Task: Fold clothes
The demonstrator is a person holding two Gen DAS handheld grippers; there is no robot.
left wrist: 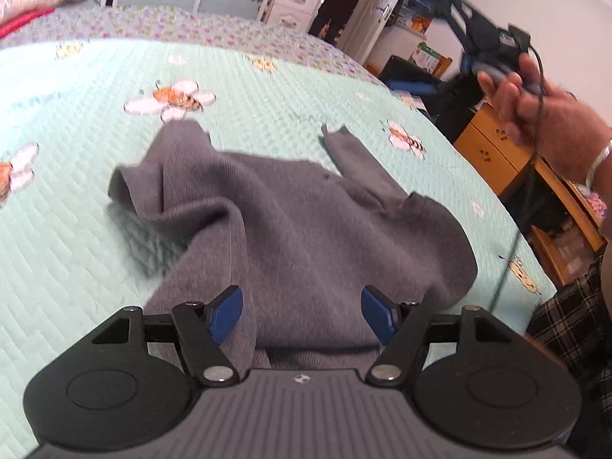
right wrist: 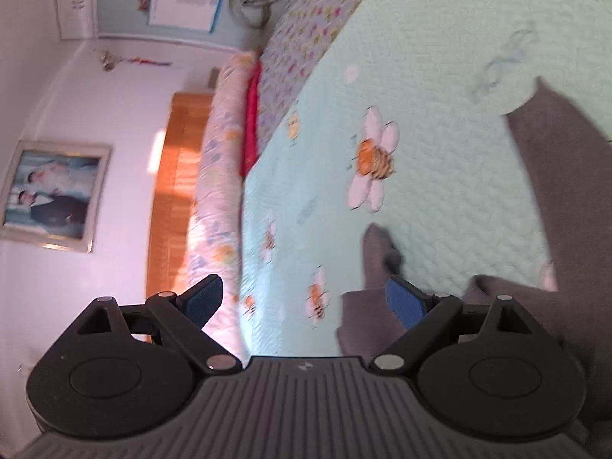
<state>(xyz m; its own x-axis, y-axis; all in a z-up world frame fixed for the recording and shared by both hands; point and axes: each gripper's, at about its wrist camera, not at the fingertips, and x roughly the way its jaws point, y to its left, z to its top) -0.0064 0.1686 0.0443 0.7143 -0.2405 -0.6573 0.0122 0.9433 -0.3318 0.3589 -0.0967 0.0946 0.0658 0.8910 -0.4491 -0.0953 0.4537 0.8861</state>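
A grey sweater (left wrist: 298, 206) lies crumpled on the mint quilt (left wrist: 76, 229) with its bee and flower pattern; one sleeve is bunched at the left and another points to the far right. My left gripper (left wrist: 302, 313) hovers over the sweater's near hem, open, with the cloth under its blue pads (left wrist: 225, 315) but not pinched. A hand (left wrist: 543, 122) holds the other gripper up at the right, away from the cloth. In the right wrist view, which is rolled sideways, my right gripper (right wrist: 304, 302) stands wide open with nothing in it, and the grey sweater (right wrist: 558, 199) lies at the right.
A person in dark clothes (left wrist: 344, 4) stands in the doorway beyond the bed. A wooden cabinet (left wrist: 493, 149) stands by the bed's right edge. Rolled bedding (right wrist: 218, 191), a red cloth (right wrist: 250, 122) and a wooden headboard (right wrist: 176, 191) mark the head end.
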